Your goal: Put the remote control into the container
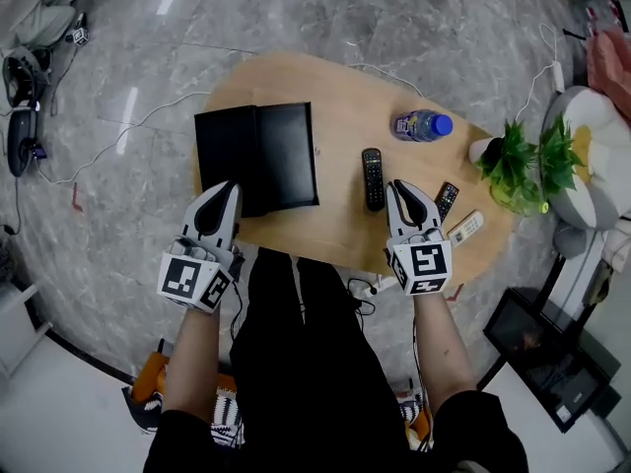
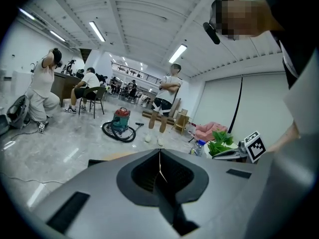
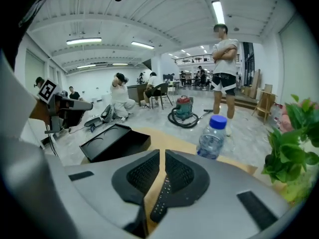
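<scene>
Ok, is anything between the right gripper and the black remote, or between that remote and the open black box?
Nothing visible. The right gripper, jaws closed and empty, sits just beside the black remote, and only bare tabletop separates the remote from the open black box. The water bottle lies farther back.

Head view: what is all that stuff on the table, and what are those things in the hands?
table: one, light wood, centre of the picture.
container: one, black, open, on the table at picture left.
black remote: one, mid-table.
small black remote: one, near the table's right edge.
white remote: one, beside the small black remote.
water bottle: one, clear with a blue cap, standing at the far side.
plant: one, green, at the table's right end.
left tool: one, grey and white, shut, empty, at the container's near corner.
right tool: one, grey and white, shut, empty, just right of the black remote.
</scene>
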